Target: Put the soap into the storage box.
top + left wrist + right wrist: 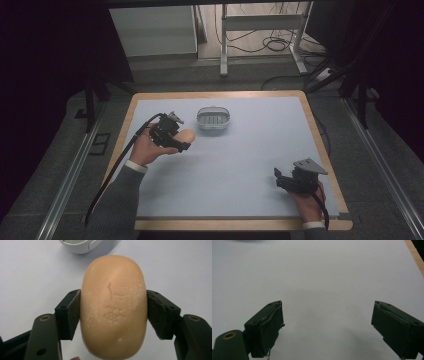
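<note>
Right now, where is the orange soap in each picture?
High view: the soap sits left of middle, held in the left gripper, near the white soap dish.
Left gripper view: the soap is in the middle, squeezed between both pads.
Right gripper view: the soap is not in it; the open right gripper hangs over the table.
Shared landmark: the pale blue mat.
</note>
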`<state>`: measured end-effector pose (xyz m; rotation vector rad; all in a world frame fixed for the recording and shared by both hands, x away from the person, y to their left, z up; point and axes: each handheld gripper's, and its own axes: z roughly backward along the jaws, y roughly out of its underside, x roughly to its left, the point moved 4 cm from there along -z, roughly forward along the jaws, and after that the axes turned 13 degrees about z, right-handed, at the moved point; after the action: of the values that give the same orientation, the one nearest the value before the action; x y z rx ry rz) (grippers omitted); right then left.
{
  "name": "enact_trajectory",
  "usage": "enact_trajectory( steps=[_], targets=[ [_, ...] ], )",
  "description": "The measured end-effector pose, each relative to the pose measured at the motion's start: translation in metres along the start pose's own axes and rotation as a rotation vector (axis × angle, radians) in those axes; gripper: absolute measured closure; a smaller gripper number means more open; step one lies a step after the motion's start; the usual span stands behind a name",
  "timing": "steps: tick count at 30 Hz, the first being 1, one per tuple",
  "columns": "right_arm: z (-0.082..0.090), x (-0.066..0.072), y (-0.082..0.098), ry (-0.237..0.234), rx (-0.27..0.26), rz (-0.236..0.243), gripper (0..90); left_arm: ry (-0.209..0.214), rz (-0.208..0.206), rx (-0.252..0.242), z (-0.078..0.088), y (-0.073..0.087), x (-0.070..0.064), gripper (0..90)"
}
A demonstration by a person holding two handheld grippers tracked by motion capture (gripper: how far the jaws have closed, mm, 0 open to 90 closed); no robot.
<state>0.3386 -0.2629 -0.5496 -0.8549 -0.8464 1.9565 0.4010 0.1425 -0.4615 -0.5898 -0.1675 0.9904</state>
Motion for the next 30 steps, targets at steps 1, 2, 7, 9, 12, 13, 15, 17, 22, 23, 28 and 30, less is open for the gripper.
enact_trajectory(
  steps=[1,2,7,9,12,13,15,17,22,23,28,30],
  targets=[
    [0.0,0.0,0.0,0.0,0.0,0.0,10.9,-0.001,0.0,-0.002,0.0,-0.001,0.0,32.6],
    [0.0,0.0,0.0,0.0,0.0,0.0,10.9,-0.001,0.0,-0.002,0.0,-0.001,0.0,32.6],
    [0.0,0.0,0.0,0.0,0.0,0.0,10.9,0.0,0.002,-0.009,0.002,-0.005,0.0,32.6],
    [0.0,0.0,0.0,0.0,0.0,-0.001,10.9,0.0,0.004,-0.009,0.002,-0.007,0.002,32.6],
    [0.0,0.0,0.0,0.001,0.001,-0.001,10.9,-0.005,0.001,-0.009,0.002,-0.009,0.002,32.6],
    [0.0,0.0,0.0,0.001,0.002,0.0,10.9,-0.004,0.0,-0.005,0.001,-0.01,0.003,32.6],
    [0.0,0.0,0.0,0.001,0.002,0.0,10.9,-0.007,0.004,-0.005,0.001,-0.011,0.003,32.6],
    [0.0,0.0,0.0,0.001,0.002,0.0,10.9,-0.007,0.0,-0.001,0.0,-0.013,0.003,32.6],
    [0.0,0.0,0.0,0.001,0.003,-0.001,10.9,-0.005,-0.008,0.0,-0.002,-0.019,0.002,32.6],
    [0.0,0.0,0.0,0.001,0.002,0.0,10.9,-0.005,-0.005,0.001,-0.003,-0.02,0.002,32.6],
    [0.0,0.0,0.0,0.0,0.001,-0.001,10.9,-0.016,-0.014,0.008,-0.007,-0.027,0.002,32.6],
    [0.0,0.0,0.0,0.001,0.0,-0.001,10.9,-0.015,-0.014,0.009,-0.009,-0.029,0.002,32.6]
  ],
)
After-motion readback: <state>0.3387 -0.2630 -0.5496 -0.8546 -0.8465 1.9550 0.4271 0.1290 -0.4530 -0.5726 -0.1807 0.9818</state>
